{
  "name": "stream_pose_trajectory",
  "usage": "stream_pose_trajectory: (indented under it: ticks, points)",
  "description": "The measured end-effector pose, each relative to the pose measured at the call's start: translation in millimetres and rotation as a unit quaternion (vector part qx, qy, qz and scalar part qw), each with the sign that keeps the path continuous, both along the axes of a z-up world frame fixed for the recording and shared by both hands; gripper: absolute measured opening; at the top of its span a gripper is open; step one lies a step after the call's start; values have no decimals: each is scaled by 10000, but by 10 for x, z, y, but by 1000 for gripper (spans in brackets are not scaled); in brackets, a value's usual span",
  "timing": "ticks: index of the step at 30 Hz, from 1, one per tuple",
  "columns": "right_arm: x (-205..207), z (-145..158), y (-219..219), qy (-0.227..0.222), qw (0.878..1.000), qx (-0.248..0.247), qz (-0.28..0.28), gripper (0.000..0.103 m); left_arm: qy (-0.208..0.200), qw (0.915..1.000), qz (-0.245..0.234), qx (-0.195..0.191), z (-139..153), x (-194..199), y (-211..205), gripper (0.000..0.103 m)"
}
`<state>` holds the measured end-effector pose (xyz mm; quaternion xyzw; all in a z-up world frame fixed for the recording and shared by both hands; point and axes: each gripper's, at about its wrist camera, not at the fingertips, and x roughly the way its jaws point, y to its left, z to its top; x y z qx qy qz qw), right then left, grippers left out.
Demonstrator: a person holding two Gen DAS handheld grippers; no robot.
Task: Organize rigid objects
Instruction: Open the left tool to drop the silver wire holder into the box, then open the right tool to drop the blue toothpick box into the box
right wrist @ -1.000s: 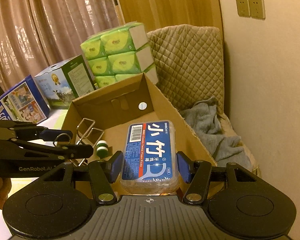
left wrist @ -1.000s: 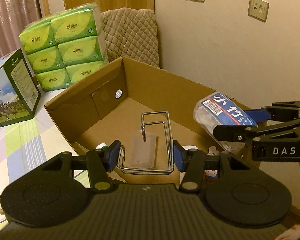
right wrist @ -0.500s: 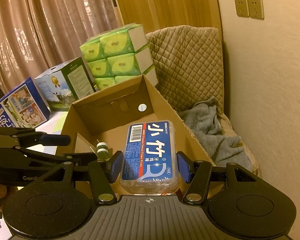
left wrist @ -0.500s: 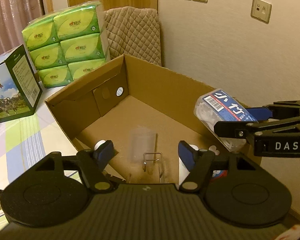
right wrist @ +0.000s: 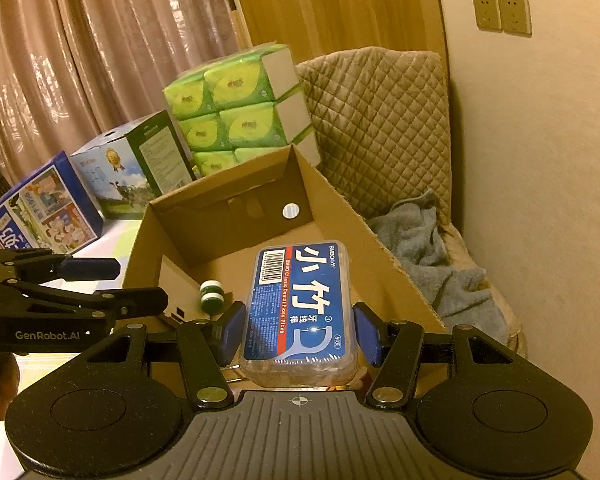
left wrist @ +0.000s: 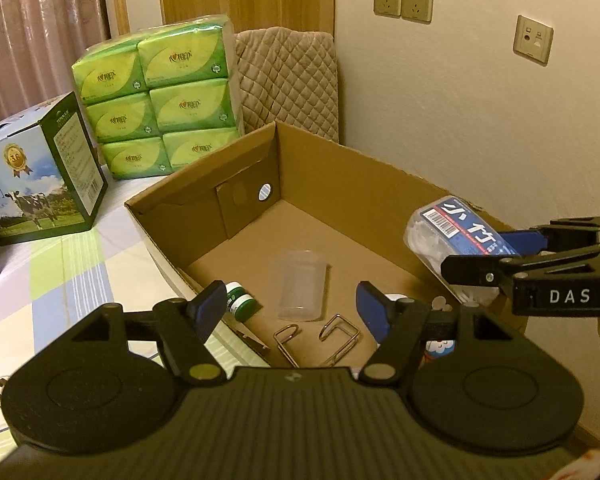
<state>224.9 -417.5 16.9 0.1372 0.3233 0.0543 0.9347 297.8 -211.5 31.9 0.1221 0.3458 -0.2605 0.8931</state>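
An open cardboard box (left wrist: 340, 184) stands on the table. Inside lie a wire rack (left wrist: 320, 338), a clear plastic cup (left wrist: 302, 284) on its side and a small green-capped bottle (left wrist: 240, 302). My left gripper (left wrist: 292, 308) is open and empty above the box's near edge, over the rack. My right gripper (right wrist: 300, 330) is shut on a blue dental floss pick box (right wrist: 300, 300) and holds it over the cardboard box (right wrist: 340, 216). The floss box (left wrist: 456, 236) and right gripper also show at the right of the left wrist view.
A green tissue pack (left wrist: 156, 100), a milk carton box (left wrist: 36, 176) and a blue printed box (right wrist: 40, 208) stand on the checked tablecloth behind and left of the cardboard box. A quilted chair (right wrist: 376, 120) with a grey towel (right wrist: 440, 248) stands by the wall.
My left gripper opened and let the wire rack drop into the cardboard box, then drew back a little. My right gripper kept holding the floss box almost still.
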Motion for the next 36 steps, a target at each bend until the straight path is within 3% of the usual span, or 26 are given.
stream_pose_trajectory:
  ticks: [22, 36]
  points:
    - [52, -79, 21, 270, 9992, -277, -64, 55, 2, 10000, 34, -75, 36, -54, 69, 67]
    - [-89, 67, 51, 179, 9994, -236, -171, 59, -30, 9997, 211, -142, 126, -212, 326, 67]
